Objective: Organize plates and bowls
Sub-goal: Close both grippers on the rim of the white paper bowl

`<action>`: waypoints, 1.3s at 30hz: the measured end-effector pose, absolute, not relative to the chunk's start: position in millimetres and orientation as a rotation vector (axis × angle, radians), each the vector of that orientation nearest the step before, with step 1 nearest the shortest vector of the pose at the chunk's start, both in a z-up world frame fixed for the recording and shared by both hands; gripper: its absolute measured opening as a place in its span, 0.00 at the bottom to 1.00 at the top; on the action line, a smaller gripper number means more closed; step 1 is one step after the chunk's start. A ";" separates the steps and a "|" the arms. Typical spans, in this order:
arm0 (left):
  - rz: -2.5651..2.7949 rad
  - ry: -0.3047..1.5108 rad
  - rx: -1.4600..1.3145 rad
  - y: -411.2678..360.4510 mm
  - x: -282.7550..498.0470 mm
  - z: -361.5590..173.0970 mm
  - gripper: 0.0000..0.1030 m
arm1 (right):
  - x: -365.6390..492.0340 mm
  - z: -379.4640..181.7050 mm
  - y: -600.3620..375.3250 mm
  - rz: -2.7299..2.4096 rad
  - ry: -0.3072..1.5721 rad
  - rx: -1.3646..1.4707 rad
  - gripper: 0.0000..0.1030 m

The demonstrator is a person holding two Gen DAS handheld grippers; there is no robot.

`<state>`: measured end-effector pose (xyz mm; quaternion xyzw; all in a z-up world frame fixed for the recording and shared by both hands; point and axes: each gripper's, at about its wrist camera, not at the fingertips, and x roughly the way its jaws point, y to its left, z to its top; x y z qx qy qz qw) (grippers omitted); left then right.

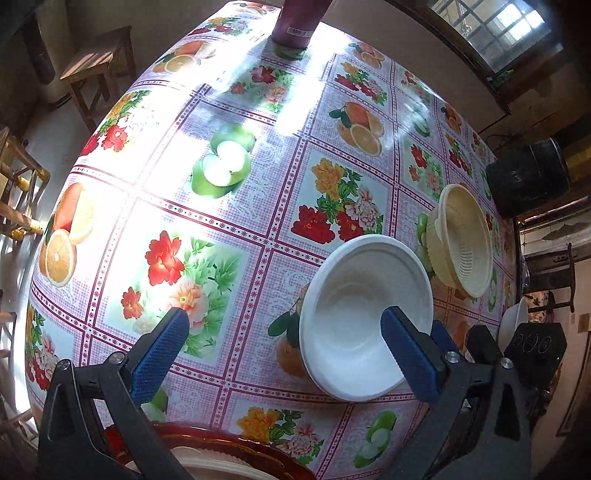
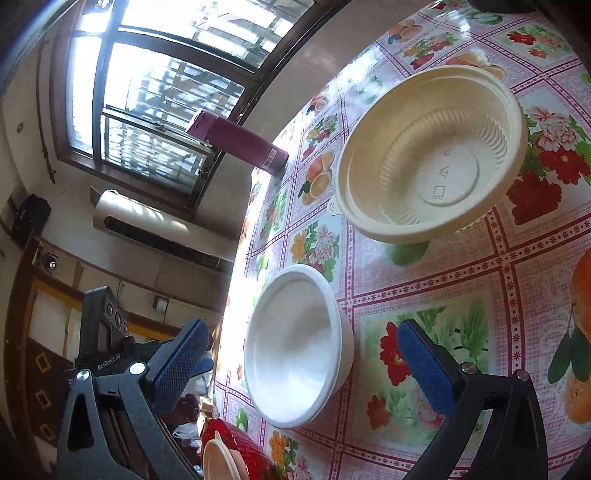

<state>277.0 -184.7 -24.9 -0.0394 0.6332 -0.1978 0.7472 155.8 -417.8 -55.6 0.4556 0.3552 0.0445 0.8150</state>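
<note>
A white bowl (image 1: 351, 314) (image 2: 295, 350) stands upright on the flowered tablecloth (image 1: 229, 206). My left gripper (image 1: 284, 317) is open; its right fingertip (image 1: 395, 325) shows over the bowl's inside, its left one over bare cloth. My right gripper (image 2: 301, 326) is open too, and the white bowl appears between its fingers. Farther on, a ribbed cream bowl (image 1: 465, 236) (image 2: 432, 155) rests on a cream plate (image 1: 430, 240). A red plate (image 1: 236, 450) (image 2: 240, 450) holding a cream dish (image 2: 219, 461) lies at the near table edge.
A purple bottle (image 1: 295, 26) (image 2: 240, 142) stands at the far side of the table by the window. A dark round container (image 1: 528, 177) sits past the cream bowl. A wooden stool (image 1: 99, 62) and a chair (image 1: 18, 199) stand beside the table.
</note>
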 end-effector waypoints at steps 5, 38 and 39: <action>-0.428 1.403 -0.081 -191.7 278.7 -36.9 1.00 | 157.5 -58.9 -419.7 0.104 0.748 0.972 0.99; -0.389 1.351 0.058 -232.1 258.1 -40.4 0.22 | 168.1 -62.5 -417.7 0.106 0.783 0.891 0.18; -0.392 1.345 0.067 -231.9 256.9 -39.5 0.22 | 167.5 -61.7 -417.9 0.102 0.780 0.888 0.16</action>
